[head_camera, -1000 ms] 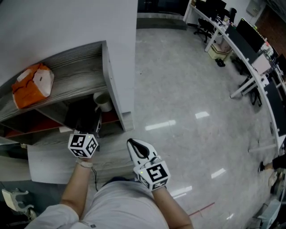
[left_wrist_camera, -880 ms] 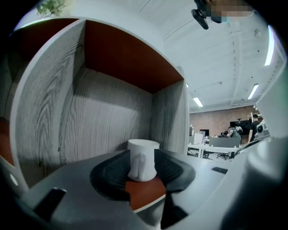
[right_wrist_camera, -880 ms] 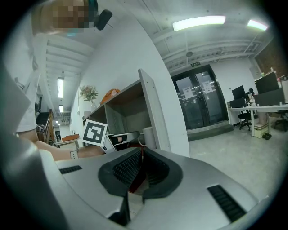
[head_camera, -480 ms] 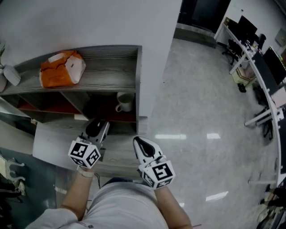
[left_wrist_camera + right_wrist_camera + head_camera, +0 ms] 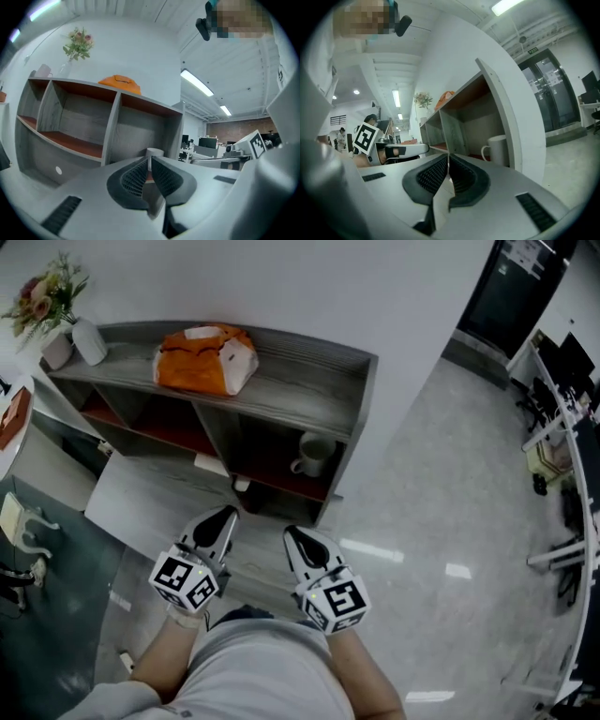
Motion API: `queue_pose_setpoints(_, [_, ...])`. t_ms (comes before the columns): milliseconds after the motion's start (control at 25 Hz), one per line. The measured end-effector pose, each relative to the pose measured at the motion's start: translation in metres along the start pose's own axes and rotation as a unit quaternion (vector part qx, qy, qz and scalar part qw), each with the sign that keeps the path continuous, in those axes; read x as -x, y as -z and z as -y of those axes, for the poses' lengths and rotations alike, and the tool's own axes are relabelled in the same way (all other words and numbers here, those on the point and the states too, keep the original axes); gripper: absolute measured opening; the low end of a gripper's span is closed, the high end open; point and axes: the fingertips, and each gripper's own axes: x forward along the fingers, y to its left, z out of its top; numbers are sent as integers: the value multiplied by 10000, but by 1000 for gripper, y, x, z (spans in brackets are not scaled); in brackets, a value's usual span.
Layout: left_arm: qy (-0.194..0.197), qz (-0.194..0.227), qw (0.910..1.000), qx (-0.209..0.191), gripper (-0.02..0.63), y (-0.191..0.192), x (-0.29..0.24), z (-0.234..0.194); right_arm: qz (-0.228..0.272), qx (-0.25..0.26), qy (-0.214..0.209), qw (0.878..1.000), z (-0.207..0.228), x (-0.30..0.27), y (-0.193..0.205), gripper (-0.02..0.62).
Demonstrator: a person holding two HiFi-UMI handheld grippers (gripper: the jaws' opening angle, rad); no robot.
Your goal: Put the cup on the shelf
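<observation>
Standing against the white wall, the grey shelf unit (image 5: pixel 281 362) fills the upper part of the head view, with open compartments over a reddish inner board. An orange bag (image 5: pixel 202 359) lies on its top board and has no part in the job.

Below it, both tools are held close to the person's body, well apart from the shelf. The left gripper (image 5: pixel 225 516) is closing its jaws; in the left gripper view the ribbed pads meet at the tips and nothing sits between them. The right gripper (image 5: pixel 292 534) has its jaws together as well, and the right gripper view shows no object in them. Neither tool touches anything on the shelf.

The cup (image 5: pixel 314 454), white with a handle, stands upright inside the rightmost compartment, on the reddish board and near the unit's right side wall. It looks settled and square on its base, with no gripper beside it.

Judged from this, the task looks finished: the cup is on the shelf and both tools are empty and clear of it. Nothing seems left to do, apart perhaps from bringing the grippers to rest.
</observation>
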Motion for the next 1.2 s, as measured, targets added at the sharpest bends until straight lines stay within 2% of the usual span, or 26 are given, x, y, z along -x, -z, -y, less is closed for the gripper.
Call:
queue_pose_setpoints(280, [-388, -10, 9991, 176, 32, 14, 42, -3, -140, 56, -618, 9980, -34, -14, 8, 23])
queue_pose_setpoints(520, [-621, -101, 9976, 290, 25, 27, 67, -7, -286, 48, -931, 9952, -56, -20, 19, 23])
queue_pose_setpoints(960, [-742, -243, 9963, 360, 23, 42, 84, -14, -529, 130, -1088, 9926, -75, -29, 37, 23])
queue_pose_setpoints(1200, [-516, -444, 9969, 399, 23, 52, 80, -9, -480, 54, -1096, 9928, -76, -31, 38, 23])
